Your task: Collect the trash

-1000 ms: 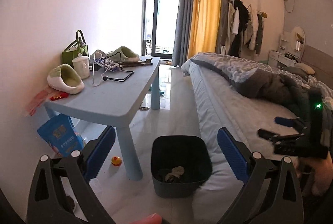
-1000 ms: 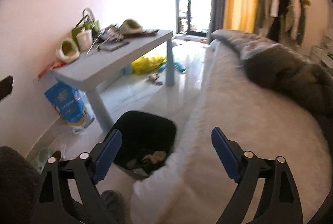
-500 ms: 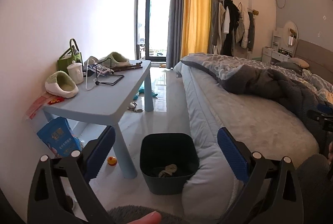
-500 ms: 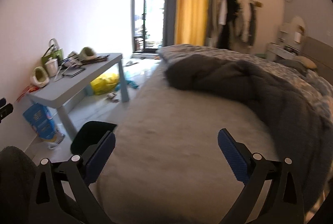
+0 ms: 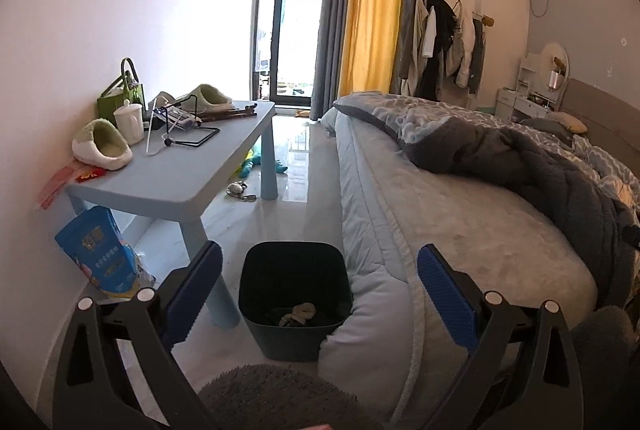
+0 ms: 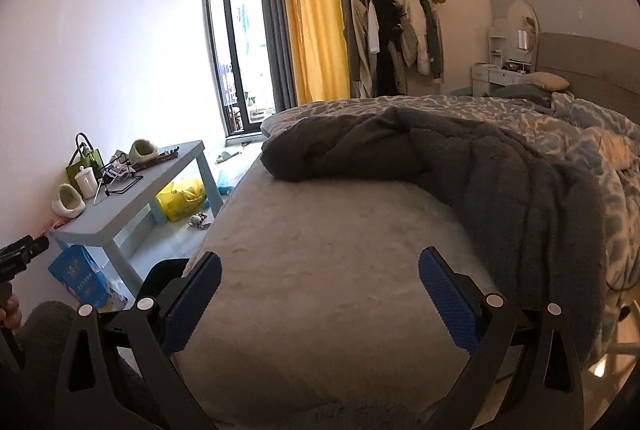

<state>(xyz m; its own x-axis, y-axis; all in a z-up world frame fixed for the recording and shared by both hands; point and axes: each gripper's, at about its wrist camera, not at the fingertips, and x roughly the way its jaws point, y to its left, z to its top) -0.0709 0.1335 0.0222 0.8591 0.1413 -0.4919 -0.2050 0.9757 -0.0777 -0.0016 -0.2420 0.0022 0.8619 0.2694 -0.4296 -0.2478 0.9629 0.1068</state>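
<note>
A dark bin (image 5: 294, 300) stands on the floor between the blue table's leg and the bed, with crumpled pale trash (image 5: 298, 312) at its bottom. My left gripper (image 5: 318, 290) hangs open above and in front of the bin, nothing between its blue pads. In the right wrist view my right gripper (image 6: 320, 296) is open over the grey bed sheet (image 6: 320, 250), holding nothing. The bin's rim (image 6: 164, 270) shows at that view's lower left. A yellow plastic bag (image 6: 182, 198) lies under the table.
The blue table (image 5: 180, 170) holds slippers, a white cup, a green bag and a wire stand. A blue packet (image 5: 98, 248) leans by the wall below it. A dark blanket (image 6: 440, 166) lies across the bed. Small items (image 5: 240, 188) litter the floor.
Both grippers have drawn back and risen. The right view swung from the bin up over the bed. The right gripper has left the left view. Both stayed open.
</note>
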